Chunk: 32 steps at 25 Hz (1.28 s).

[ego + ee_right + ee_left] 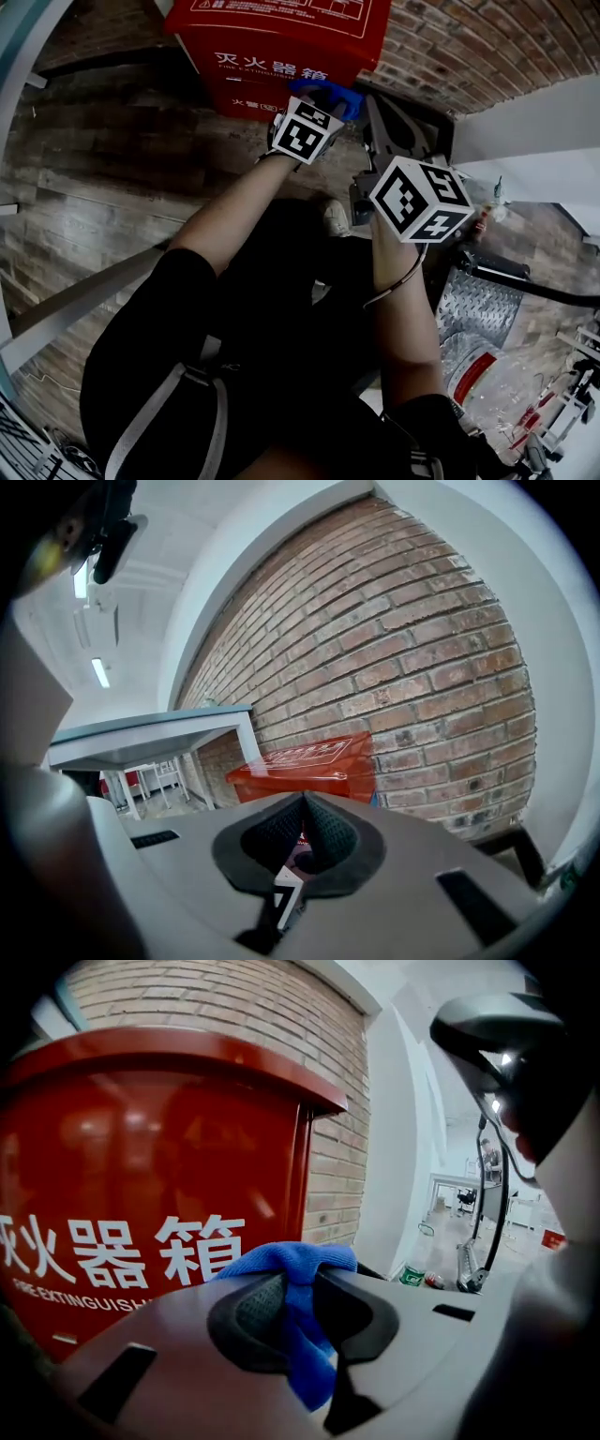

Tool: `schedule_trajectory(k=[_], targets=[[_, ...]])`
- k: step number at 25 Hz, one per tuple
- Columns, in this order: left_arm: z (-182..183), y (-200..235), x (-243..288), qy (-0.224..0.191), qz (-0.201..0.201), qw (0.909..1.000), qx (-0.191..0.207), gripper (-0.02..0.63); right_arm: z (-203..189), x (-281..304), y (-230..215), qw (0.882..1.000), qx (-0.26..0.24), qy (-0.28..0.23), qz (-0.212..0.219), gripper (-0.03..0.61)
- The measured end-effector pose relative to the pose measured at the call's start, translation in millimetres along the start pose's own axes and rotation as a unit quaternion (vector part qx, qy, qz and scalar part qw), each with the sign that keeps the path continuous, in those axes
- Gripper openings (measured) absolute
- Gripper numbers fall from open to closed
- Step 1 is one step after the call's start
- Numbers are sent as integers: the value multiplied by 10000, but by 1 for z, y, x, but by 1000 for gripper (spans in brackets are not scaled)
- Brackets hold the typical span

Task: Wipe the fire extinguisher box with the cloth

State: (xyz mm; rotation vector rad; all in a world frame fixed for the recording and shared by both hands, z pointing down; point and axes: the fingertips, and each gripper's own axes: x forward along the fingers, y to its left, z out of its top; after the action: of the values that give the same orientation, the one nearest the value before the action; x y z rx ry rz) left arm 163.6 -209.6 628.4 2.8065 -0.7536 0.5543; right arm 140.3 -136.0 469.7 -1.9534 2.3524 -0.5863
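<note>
The red fire extinguisher box stands on the wooden floor against the brick wall, its white lettering on the front face turned toward the person. The left gripper is held out at the box's lower right front corner. Its jaws are closed on the blue cloth, which bunches above the tips and hangs down between them. In the head view the cloth shows just past this gripper's marker cube, right at the box's front (whether it actually touches the red panel cannot be told). The right gripper is held back and to the right of the left one, its own marker cube nearer the person. Its jaws are pressed together at the tips with nothing caught between them. Its view looks along the wall toward the box's lid, with a white-legged bench off to the left. Both of the person's bare forearms reach forward from dark sleeves. A green-labelled bottle lies on the floor, well apart from the box.
</note>
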Motion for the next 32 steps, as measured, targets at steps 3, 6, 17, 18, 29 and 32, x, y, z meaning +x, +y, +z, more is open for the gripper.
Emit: schedule_trajectory(k=[3,6,17,18,29,32], targets=[[-9,-1,7,74,-6,9999,76,74,-2,5,-9,9999,-64,47,-104,15],[-21,5,12,113,-28,9997,195,72,-12,14,-16,9996,-34,237,-116,15],[-62,84,-20,332,918,9943,-433,71,-9,37,17,9988,142,182,433,15],[-63,94,-27,317,1048,9926,-527,71,-9,39,20,9986,136,185,480,15],[-79,229,-120,-113,2759,9473,-1626,71,-14,54,36,9970,217,264,694,15],[-81,259,-142,-128,3000,9344,-1915,71,-14,56,35,9969,249,262,702,15]])
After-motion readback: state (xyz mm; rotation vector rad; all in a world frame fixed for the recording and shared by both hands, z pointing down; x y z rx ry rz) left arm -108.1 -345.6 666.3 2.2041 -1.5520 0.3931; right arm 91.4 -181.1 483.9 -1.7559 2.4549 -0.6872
